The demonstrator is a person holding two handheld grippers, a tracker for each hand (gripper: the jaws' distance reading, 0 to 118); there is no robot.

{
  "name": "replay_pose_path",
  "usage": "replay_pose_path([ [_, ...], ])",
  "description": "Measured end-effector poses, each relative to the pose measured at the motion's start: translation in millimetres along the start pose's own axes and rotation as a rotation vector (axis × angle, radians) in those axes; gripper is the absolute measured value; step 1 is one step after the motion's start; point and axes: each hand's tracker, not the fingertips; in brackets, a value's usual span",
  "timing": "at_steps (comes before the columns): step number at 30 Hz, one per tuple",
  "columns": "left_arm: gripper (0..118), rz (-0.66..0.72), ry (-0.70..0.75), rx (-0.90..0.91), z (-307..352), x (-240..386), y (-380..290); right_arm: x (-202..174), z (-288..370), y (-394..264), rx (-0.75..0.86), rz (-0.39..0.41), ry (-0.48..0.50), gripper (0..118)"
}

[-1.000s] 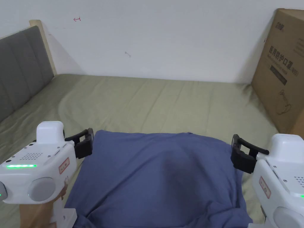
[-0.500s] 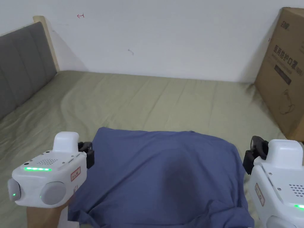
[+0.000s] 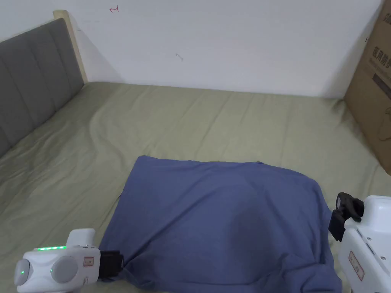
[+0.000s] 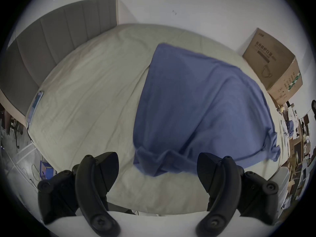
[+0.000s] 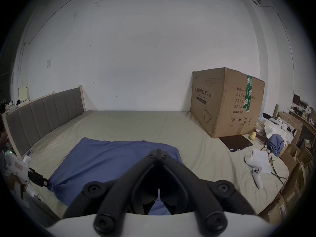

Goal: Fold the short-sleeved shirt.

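Note:
A blue short-sleeved shirt (image 3: 221, 213) (image 4: 196, 104) (image 5: 102, 158) lies spread on the olive bed sheet (image 3: 210, 122), its near edge bunched into folds. My left gripper (image 3: 112, 263) (image 4: 158, 157) (image 5: 43, 182) is low at the shirt's near-left corner. Its jaws stand wide open, with the rumpled corner just ahead of them and nothing between them. My right gripper (image 3: 343, 213) (image 5: 158, 151) hovers just off the shirt's right edge. Its jaws are shut tip to tip, and I see no cloth in them.
A big cardboard box (image 3: 376, 76) (image 5: 225, 102) stands on the bed at the right against the wall. A grey padded headboard (image 3: 34, 72) runs along the left. A phone (image 4: 35, 102) lies near it. A white controller (image 5: 256, 170), papers and a dark pad (image 5: 236, 142) lie right of the shirt.
Both grippers have drawn back from the shirt's far corners toward the near side. The left one has dropped low to the near-left corner. The head camera has also shifted.

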Motion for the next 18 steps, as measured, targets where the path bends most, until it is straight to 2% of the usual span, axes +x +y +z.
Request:
replay_pose_path([
  [3, 94, 0.006, 0.017, -0.008, -12.4, -2.7, -4.9, 2.1, -3.5, -5.8, -0.027, -0.001, 0.001, 0],
  [4, 89, 0.011, 0.024, -0.013, -16.7, -2.1, -5.4, 2.5, -2.8, -7.0, -0.035, 0.001, -0.001, 0],
  [5, 79, 0.014, 0.029, -0.009, -21.2, -1.9, -5.7, 3.1, -2.8, -8.6, -0.044, 0.003, -0.004, 0],
  [7, 31, 0.012, 0.012, -0.016, -28.7, 0.5, -6.2, 5.7, -3.1, -12.0, -0.058, -0.001, -0.008, 0],
  [8, 13, 0.005, 0.008, -0.03, -33.0, 3.5, -6.8, 7.8, -2.5, -13.5, -0.068, -0.006, -0.01, 0],
  [9, 7, -0.006, 0.016, -0.037, -35.7, 6.9, -8.2, 9.7, -2.4, -15.1, -0.077, -0.009, -0.012, 0],
  [11, 6, -0.03, 0.016, 0.0, -31.8, 10.8, -11.3, 16.0, -4.4, -21.0, -0.112, -0.019, -0.015, 2],
  [14, 6, -0.052, 0.014, 0.064, -17.0, 13.6, -13.0, 31.0, -17.1, -44.4, -0.277, -0.063, 0.001, 79],
  [18, 6, -0.033, -0.009, 0.093, -0.6, 10.3, -7.0, 44.3, -34.7, -102.1, -0.49, -0.094, -0.019, 103],
])
